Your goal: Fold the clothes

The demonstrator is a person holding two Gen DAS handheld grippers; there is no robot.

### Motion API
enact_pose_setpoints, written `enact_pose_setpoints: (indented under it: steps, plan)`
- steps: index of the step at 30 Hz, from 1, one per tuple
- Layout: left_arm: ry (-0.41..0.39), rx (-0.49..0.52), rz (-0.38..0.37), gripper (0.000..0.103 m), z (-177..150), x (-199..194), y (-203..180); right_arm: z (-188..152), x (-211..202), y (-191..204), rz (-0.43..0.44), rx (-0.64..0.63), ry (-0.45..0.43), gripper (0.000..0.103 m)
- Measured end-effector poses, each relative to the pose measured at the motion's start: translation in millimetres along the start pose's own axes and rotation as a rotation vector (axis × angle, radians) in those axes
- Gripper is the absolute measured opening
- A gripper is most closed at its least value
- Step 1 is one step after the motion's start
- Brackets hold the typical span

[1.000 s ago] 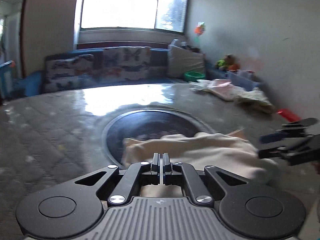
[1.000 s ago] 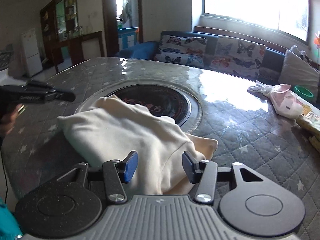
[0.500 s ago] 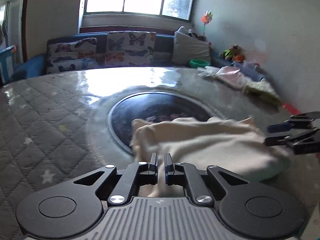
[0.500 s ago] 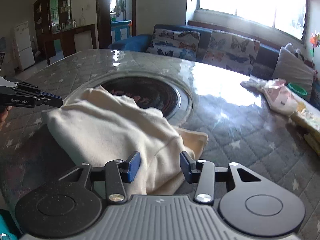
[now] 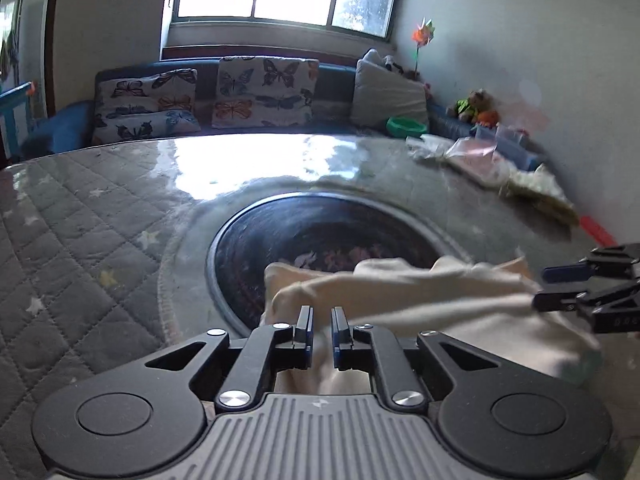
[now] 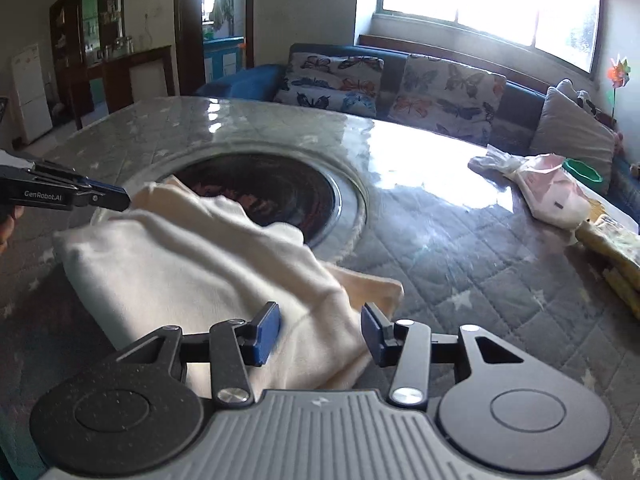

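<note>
Lying between both grippers' parted jaws, cream garment (image 6: 192, 272).

left claw (image 5: 321, 330): was shut, now parted | garment (image 6: 208, 276): released

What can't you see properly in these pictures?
- Cream garment: its near end is hidden behind the right gripper body in the right wrist view, and motion blur smears its folds in both views.
- Left gripper: whether its fingers pinch cloth; the gap is narrow.
- Pink bag: label too small to read.
</note>
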State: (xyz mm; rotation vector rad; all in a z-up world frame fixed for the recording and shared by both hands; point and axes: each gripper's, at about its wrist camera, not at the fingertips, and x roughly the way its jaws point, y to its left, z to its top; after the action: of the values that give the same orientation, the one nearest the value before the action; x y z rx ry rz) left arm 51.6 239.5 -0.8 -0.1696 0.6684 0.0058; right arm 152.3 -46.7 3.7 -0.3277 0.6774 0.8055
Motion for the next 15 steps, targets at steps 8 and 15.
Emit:
enact_pose_setpoints:
  steps: [8,15]
  plan:
    - [0.077,0.048,0.043,0.012,4.3,40.9,-6.7,20.5,39.3,8.3,0.006,0.008,0.043,0.045]
    - [0.039,0.041,0.01,0.028,15.8,36.2,-14.8,31.1,47.3,-1.2,-0.052,0.046,0.04,0.046]
